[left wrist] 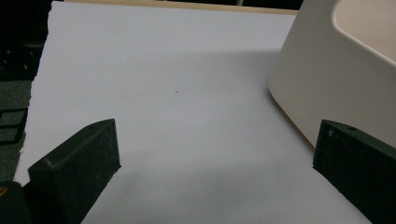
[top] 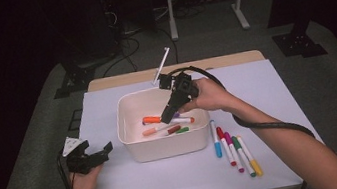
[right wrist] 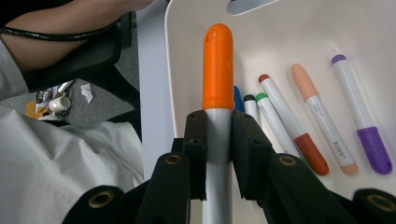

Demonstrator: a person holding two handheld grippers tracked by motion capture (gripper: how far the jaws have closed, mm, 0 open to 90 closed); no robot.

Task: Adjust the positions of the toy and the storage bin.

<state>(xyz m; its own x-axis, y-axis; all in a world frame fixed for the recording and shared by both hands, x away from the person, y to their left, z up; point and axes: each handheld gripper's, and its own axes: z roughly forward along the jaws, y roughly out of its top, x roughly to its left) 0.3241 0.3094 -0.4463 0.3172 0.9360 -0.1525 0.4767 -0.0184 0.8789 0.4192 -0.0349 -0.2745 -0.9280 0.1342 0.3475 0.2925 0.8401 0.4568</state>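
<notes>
A: Quick pass. Right gripper [top: 168, 114] is clamped on an orange-capped marker [right wrist: 217, 70], jaws tight on the grey barrel, cap sticking out ahead. It's over the white bin [top: 134, 150], tip pointing down inside.

B: So the job looks like loading markers into the bin. Progress?

A: Roughly halfway by my read. In the right gripper view there are already several lying on the bin floor: a red-capped marker [right wrist: 289, 122], a peach one [right wrist: 322, 121], a purple one [right wrist: 362, 114], plus a green-tipped, a black-tipped and a bit of blue tucked behind the held one. The orange marker is not yet released.

B: What's left?

A: A row of markers [top: 234, 151] on the desk [top: 265, 80] at 4 o'clock of the bin, just beside it, in the high view: blue, red, magenta, green, yellow.

B: Left side?

A: Left gripper [top: 96, 156] sits at 9 o'clock of the bin, jaws wide apart, nothing between them, parked on the paper sheet.

B: Obstacles?

A: Not much. Bin wall stands between the row and the drop spot, so each needs lifting over the rim. Right gripper's cable [top: 267, 122] drapes near the row, could nudge it. A white stick [top: 161, 66] leans at 12 o'clock of the bin, out of the way.
</notes>
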